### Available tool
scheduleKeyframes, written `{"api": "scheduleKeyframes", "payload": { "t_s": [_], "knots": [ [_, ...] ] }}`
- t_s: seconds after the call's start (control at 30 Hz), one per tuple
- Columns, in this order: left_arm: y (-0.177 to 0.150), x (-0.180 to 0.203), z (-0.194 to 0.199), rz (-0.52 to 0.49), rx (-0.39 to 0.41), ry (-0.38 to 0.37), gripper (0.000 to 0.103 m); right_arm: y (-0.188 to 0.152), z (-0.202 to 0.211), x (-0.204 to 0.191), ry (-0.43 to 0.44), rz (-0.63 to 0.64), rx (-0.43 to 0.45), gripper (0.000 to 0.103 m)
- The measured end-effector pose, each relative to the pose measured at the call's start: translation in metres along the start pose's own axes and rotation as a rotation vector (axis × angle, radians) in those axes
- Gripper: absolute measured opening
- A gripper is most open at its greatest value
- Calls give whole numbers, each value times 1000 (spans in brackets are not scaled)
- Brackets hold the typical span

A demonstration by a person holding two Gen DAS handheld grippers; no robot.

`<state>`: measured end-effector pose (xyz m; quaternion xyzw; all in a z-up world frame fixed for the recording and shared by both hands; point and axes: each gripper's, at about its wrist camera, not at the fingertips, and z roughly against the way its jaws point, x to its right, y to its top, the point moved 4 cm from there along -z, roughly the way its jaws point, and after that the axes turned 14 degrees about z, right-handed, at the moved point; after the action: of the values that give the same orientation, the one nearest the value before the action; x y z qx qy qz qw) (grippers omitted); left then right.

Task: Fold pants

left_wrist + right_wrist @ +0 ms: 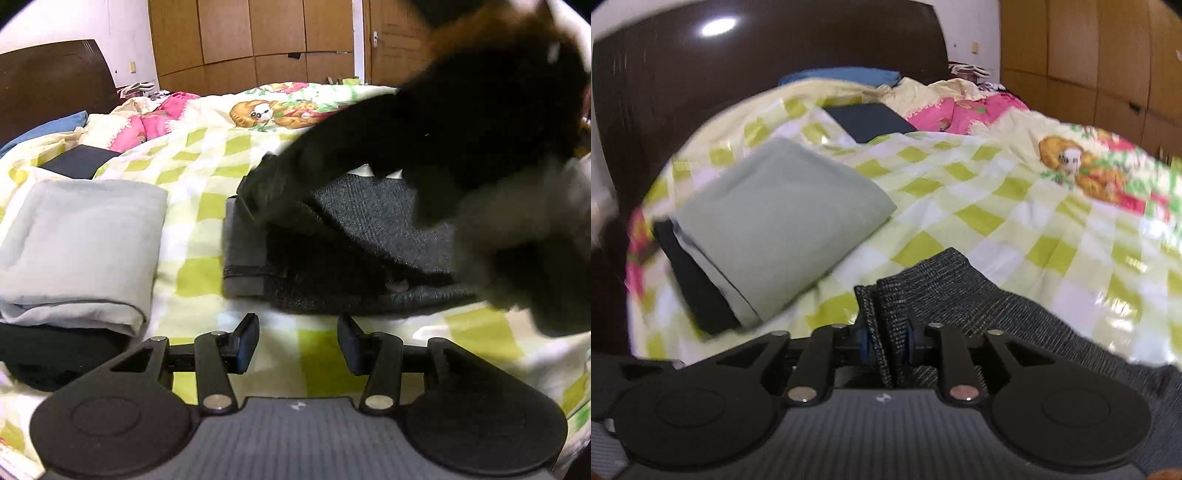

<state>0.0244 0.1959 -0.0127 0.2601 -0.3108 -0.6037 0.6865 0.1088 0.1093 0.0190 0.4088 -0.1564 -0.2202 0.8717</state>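
Observation:
Dark grey woven pants (369,236) lie partly folded on the checked bed cover just ahead of my left gripper (297,345), which is open and empty, a little short of their near edge. My right gripper (886,345) is shut on a bunched fold of the pants (960,299) and holds it above the bed. In the left wrist view the right gripper and the arm (461,122) show as a dark blur over the pants, at their left end, hiding part of them.
A folded light grey garment (81,247) lies on a folded black one (55,354) to the left; it also shows in the right wrist view (783,218). A dark folded item (868,120), pink bedding (155,118), a dark headboard (738,74) and wooden wardrobes (258,37) lie beyond.

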Motion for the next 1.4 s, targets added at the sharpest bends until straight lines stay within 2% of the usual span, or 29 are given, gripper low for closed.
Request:
{"api": "scheduleKeyframes", "payload": {
  "t_s": [0.07,0.2,0.3,0.37,0.47,0.63,0.7,0.77,0.83,0.93,1.03,1.17,1.3,1.37,1.4],
  "knots": [
    [2,-1,3,-3,3,9,60,5,13,-3,29,-3,47,39],
    [7,-6,13,-11,28,38,60,9,38,-1,35,-19,101,41],
    [19,-8,22,-3,72,48,60,1,42,19,-44,-62,79,42],
    [31,-3,20,-6,96,28,61,-7,38,36,-92,-105,41,41],
    [49,7,-4,-41,108,30,63,-15,21,56,-157,-98,-7,41],
    [58,12,-61,-75,-7,75,63,-35,-15,96,-190,-147,-109,40],
    [55,13,-78,-90,-58,98,64,-44,-23,112,-203,-191,-119,41],
    [52,17,-85,-117,-69,117,65,-53,-28,121,-191,-210,-132,46],
    [54,21,-85,-133,-75,128,65,-57,-26,126,-171,-227,-121,46],
    [57,21,-84,-117,-89,135,65,-58,-6,126,-196,-239,-90,46],
    [56,24,-82,-121,-89,151,65,-71,33,129,-201,-285,-42,46],
    [54,34,-79,-137,-83,154,65,-100,81,142,-261,-339,-53,48],
    [54,49,-73,-143,-77,144,65,-127,108,147,-339,-318,-97,48],
    [50,59,-70,-156,-80,115,65,-142,124,154,-351,-382,-82,48],
    [48,62,-74,-149,-112,95,65,-149,130,158,-373,-397,-82,49]
  ]
}}
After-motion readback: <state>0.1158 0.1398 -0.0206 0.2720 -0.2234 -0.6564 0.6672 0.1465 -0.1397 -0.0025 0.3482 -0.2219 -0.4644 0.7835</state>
